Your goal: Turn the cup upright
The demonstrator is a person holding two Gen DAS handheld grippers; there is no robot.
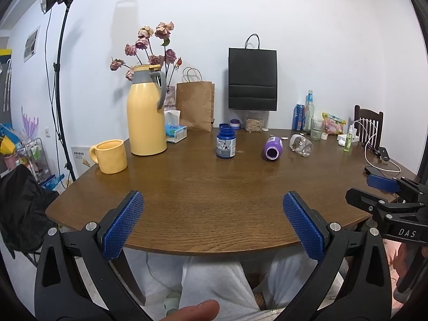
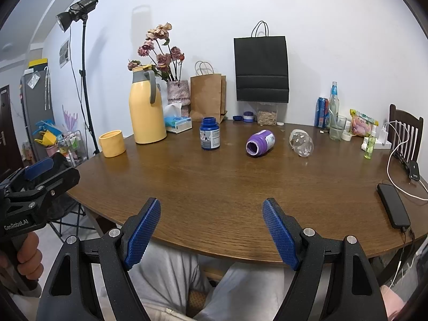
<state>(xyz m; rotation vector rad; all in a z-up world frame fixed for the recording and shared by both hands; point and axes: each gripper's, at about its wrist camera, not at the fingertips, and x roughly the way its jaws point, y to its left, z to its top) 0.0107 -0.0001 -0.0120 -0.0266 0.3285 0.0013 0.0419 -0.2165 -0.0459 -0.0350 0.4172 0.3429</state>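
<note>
Your left tongs (image 1: 213, 198) and your right tongs (image 2: 211, 203) both hang wide and hold nothing, level, at the near edge of the bench (image 1: 214, 176). The yellow cup (image 1: 111, 156) stands farther in, just left of the yellow flask (image 1: 146, 115) and a little nearer to you. It seems to stand mouth down, axis vertical, handle to the left. I judge the left tongs are nearer to it.

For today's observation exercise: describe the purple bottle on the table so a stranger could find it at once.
Start at the black paper bag against the wall, then come forward onto the wooden table. The purple bottle lies on its side, open mouth toward the camera. The blue bottle to its left stands upright, and the toppled bottle to its right is clear.
</note>
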